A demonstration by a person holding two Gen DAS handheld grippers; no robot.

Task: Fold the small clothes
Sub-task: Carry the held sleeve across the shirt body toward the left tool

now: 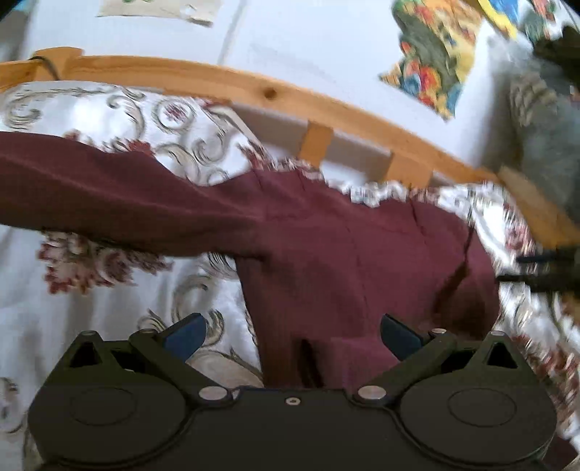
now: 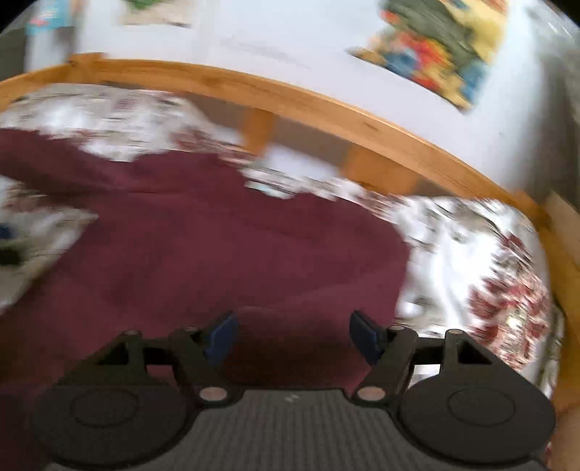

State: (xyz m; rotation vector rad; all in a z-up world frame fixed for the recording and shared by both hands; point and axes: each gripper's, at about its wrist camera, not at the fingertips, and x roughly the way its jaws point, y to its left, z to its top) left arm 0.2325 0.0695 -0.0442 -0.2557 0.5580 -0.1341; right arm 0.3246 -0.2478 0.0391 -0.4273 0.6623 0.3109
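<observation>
Maroon garment (image 1: 326,246) spread on floral bedspread (image 1: 108,119), sleeve out left. Left tool (image 1: 291,335) released, jaws wide over hem. Right tool (image 2: 293,335) released, nothing gripped, above cloth. Wooden bed rail (image 1: 217,78) beyond.

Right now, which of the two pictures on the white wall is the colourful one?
The poster at the upper right: bright yellow, blue, red and green. The paper sheet at the top left is pale, almost plain.

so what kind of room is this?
Likely a bedroom: a floral bedspread inside a wooden bed frame against a white wall with a colourful picture. A maroon garment lies on the bed.
</observation>
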